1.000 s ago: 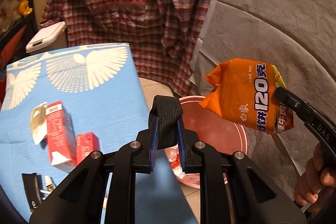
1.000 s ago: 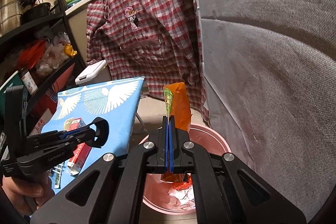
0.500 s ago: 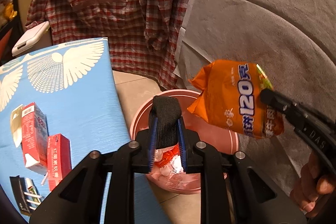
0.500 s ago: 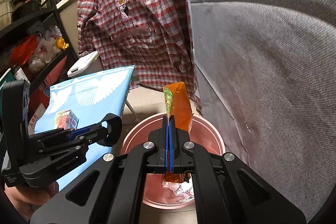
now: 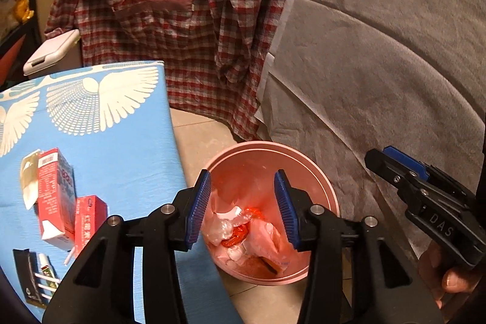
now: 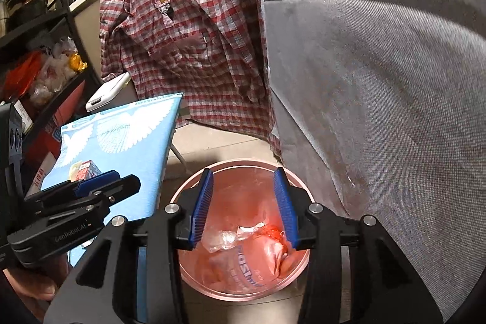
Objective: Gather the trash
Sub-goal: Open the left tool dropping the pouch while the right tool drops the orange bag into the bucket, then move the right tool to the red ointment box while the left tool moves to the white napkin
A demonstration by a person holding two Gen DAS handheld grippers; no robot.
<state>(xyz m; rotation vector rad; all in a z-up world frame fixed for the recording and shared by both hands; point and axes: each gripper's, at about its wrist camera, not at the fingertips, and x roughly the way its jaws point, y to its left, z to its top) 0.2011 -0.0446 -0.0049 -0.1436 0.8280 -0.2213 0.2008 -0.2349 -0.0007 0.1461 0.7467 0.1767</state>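
Fingers of the left gripper (image 5: 243,208) and right gripper (image 6: 244,207) are opening, empty, above the pink bin (image 5: 316,172) at lower centre; wrappers (image 5: 243,230) lie inside; cartons (image 5: 56,196) remain on the tabletop (image 5: 127,148), lower left.

A blue table top (image 5: 127,160) printed with white wings is standing beside a pink bin (image 5: 322,187), which is sitting on the tiled floor (image 5: 197,135). Two red cartons (image 5: 54,196) are lying on the blue surface near its left side, one larger with a white flap open, the smaller one (image 5: 89,220) just beside it. A dark packet (image 5: 30,275) is resting nearer the front edge. The bin is holding crumpled wrappers (image 5: 246,233), clear, white and orange.
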